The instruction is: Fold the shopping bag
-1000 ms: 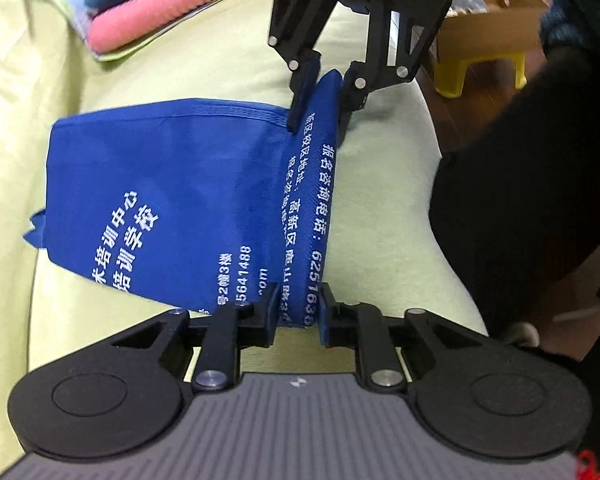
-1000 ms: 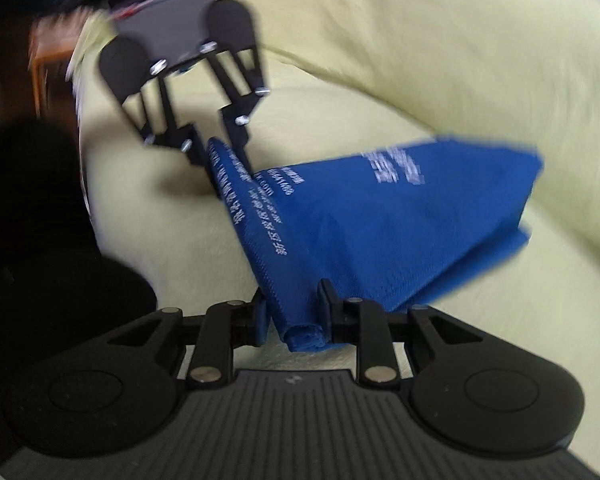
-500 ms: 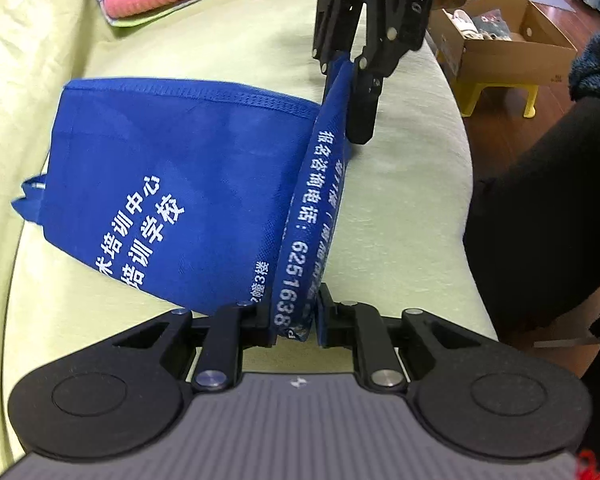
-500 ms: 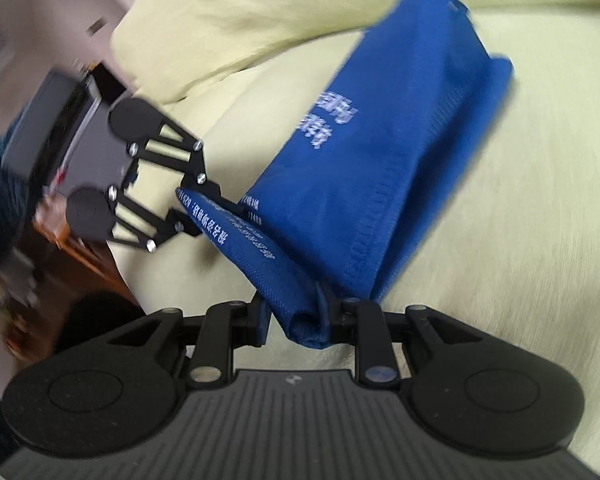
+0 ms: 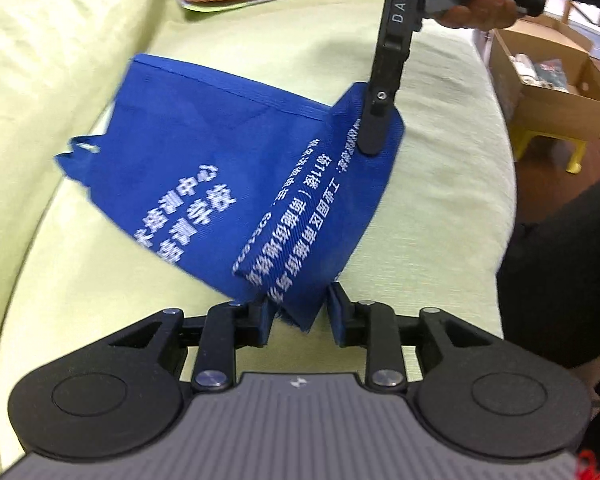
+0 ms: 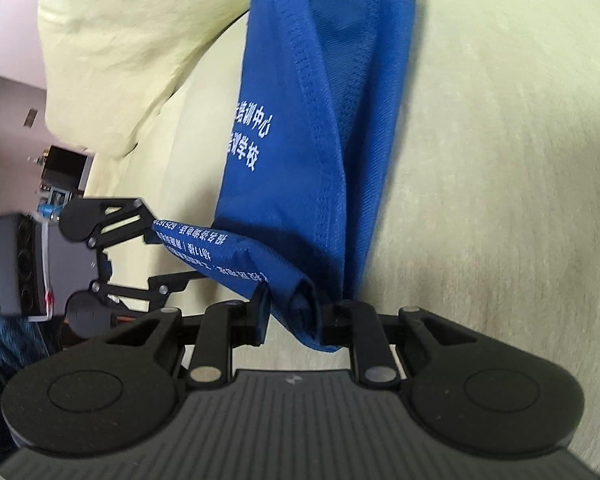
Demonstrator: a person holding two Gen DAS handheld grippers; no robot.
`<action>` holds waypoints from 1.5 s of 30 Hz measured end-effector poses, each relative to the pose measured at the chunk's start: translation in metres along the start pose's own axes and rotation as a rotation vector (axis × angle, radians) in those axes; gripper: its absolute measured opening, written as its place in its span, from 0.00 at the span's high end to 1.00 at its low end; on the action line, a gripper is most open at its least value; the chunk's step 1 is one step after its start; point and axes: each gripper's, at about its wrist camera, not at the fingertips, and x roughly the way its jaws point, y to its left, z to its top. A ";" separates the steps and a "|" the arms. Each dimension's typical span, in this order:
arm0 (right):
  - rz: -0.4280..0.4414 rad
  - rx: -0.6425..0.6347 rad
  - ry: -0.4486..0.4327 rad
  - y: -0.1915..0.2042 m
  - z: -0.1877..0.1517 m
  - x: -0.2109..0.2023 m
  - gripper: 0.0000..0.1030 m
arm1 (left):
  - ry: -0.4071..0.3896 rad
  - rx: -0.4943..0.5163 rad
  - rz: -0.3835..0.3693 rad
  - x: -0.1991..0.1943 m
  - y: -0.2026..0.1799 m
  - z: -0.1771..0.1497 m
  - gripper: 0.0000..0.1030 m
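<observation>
The blue non-woven shopping bag with white printed characters [image 5: 204, 168] lies on the pale yellow-green sofa cushion [image 5: 440, 216], with one folded edge lifted between the two grippers. The jaws of the left gripper [image 5: 298, 314] are opening, and the bag's corner sits loose in the gap, so this end could drop and the fold could fall open. The right gripper [image 6: 294, 320] is closing on the bunched other end; I judge that a thick, uneven bunch may slip or make a crooked crease.
</observation>
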 end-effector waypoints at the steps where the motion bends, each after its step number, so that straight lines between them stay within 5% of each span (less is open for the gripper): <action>1: -0.002 0.006 -0.002 0.000 0.000 0.001 0.85 | 0.000 0.003 0.021 -0.002 -0.003 -0.002 0.66; 3: -0.005 0.026 -0.004 -0.001 0.000 0.000 0.85 | 0.003 0.021 0.069 -0.007 -0.010 -0.006 0.67; 8: -0.026 0.049 -0.007 0.000 0.007 0.005 0.86 | -0.025 0.006 0.175 -0.029 -0.019 -0.010 0.87; 14: -0.052 0.027 -0.010 0.003 0.011 0.008 0.87 | -0.124 -0.016 0.189 -0.025 -0.026 0.012 0.88; 20: -0.083 -0.001 -0.012 0.008 0.018 0.011 0.87 | -0.054 -0.075 0.201 0.009 -0.026 0.024 0.89; 23: -0.086 0.005 -0.030 0.008 0.019 0.012 0.87 | -0.040 -0.151 0.179 0.016 -0.021 0.022 1.00; 27: -0.104 0.008 -0.107 0.015 0.009 0.009 0.85 | -0.025 -0.167 0.179 0.020 -0.023 0.023 1.00; 30: -0.224 -0.051 -0.252 0.036 -0.013 -0.001 0.77 | -0.023 -0.164 0.174 0.019 -0.023 0.023 1.00; 35: -0.554 -0.470 -0.554 0.094 -0.071 -0.003 0.78 | -0.019 -0.147 0.165 0.021 -0.022 0.025 1.00; 39: -0.683 -0.824 -0.564 0.120 -0.093 0.035 0.92 | -0.007 -0.126 0.160 0.022 -0.022 0.027 1.00; 45: -0.759 -0.813 -0.440 0.098 -0.071 0.066 0.93 | -0.001 -0.118 0.155 0.023 -0.019 0.028 1.00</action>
